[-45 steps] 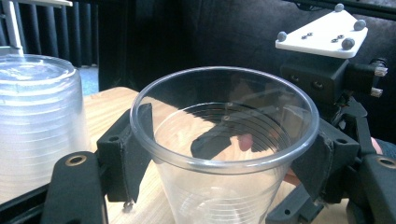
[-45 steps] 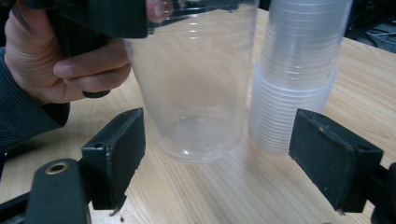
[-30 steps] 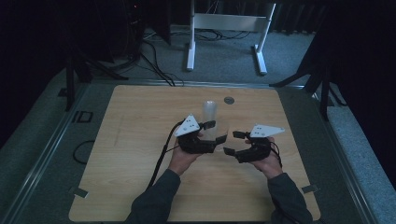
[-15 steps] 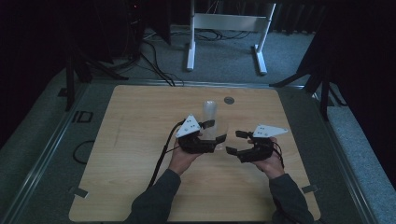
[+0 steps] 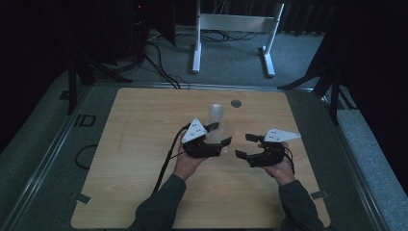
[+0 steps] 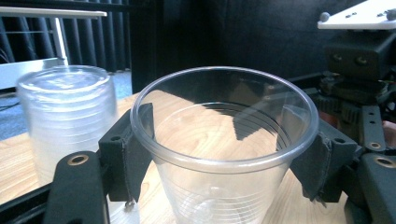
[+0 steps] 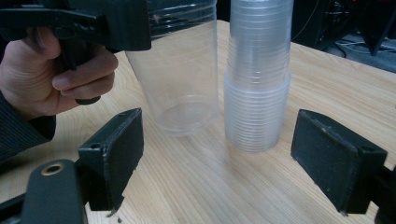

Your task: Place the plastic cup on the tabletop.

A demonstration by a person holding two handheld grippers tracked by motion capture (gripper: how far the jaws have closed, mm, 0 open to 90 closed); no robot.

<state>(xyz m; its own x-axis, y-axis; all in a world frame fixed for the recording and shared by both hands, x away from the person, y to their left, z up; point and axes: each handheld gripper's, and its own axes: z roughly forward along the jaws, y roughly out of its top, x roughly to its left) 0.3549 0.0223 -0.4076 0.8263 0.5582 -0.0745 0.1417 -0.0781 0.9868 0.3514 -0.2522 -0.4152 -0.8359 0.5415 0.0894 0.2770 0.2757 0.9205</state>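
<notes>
While the left tongs (image 6: 224, 154) clamp a clear cup (image 6: 224, 140) beside the cup stack (image 7: 258, 74), the right tongs (image 7: 233, 158) stand apart, empty.

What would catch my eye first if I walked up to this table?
Probably the clear plastic cup, pinched just under its rim by the left tool near the middle of the wooden table. Right beside it stands a tall stack of cups, while the right tool waits open nearby.
</notes>
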